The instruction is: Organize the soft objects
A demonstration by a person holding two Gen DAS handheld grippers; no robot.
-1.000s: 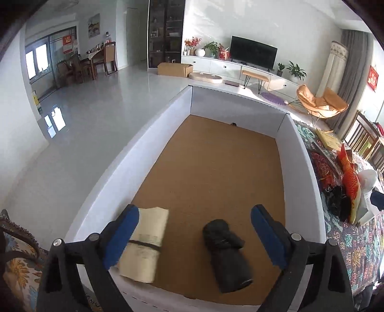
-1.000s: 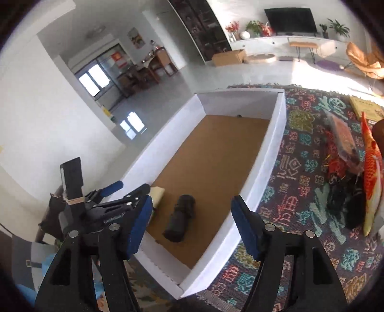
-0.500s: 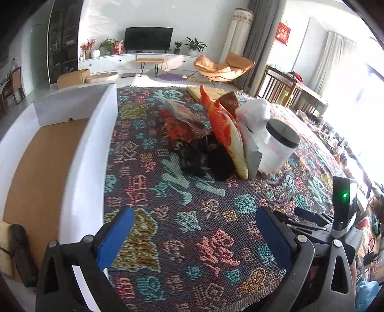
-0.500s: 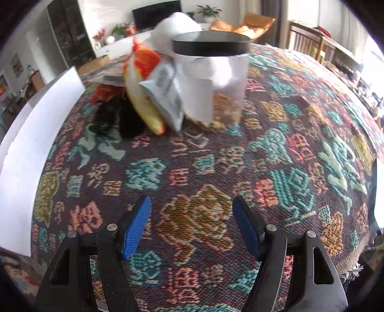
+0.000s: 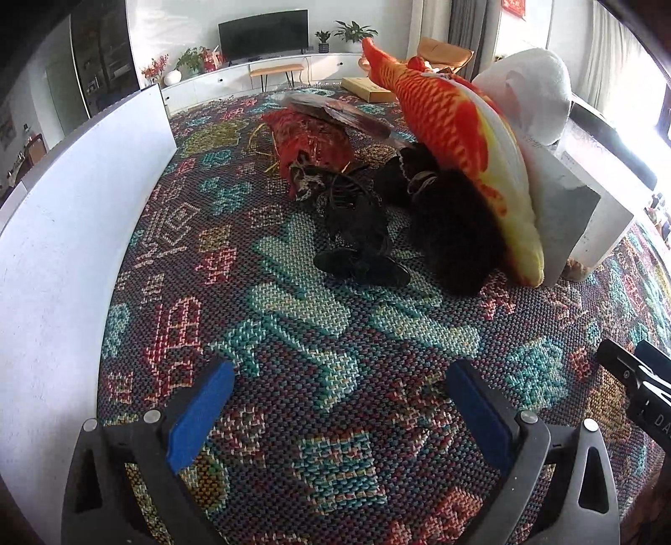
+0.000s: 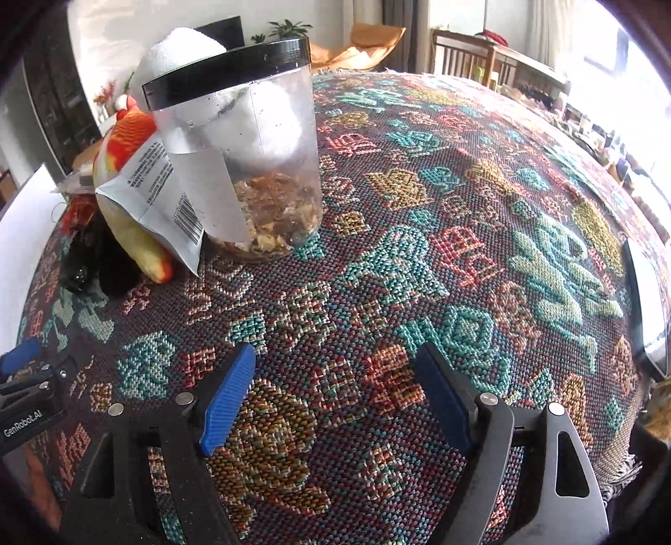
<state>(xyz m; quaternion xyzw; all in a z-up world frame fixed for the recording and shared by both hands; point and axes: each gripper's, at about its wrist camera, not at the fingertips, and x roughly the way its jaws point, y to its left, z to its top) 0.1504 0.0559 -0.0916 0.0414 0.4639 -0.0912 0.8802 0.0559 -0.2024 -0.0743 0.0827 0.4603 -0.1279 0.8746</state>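
Done: no soft thing visibly sorted here.
Left: fish plush [image 5: 457, 130], black fluffy items [image 5: 453, 234], red bundle [image 5: 310, 146] and white plush [image 5: 532, 92] piled on the table [image 5: 335, 335], beside the white box [image 5: 71, 209].
Left claw [image 5: 335, 402]: opening, nothing between the jaws.
Right claw [image 6: 335, 390]: opening, empty, facing the jar [image 6: 247, 155].
Writing: "GenRobot.AI" on the left claw; the packet [image 6: 167, 197] has a barcode, small print unreadable.

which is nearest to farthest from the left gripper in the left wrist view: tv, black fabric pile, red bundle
1. black fabric pile, just ahead of the left gripper, mid-cloth
2. red bundle, behind it, slightly left
3. tv, against the far wall
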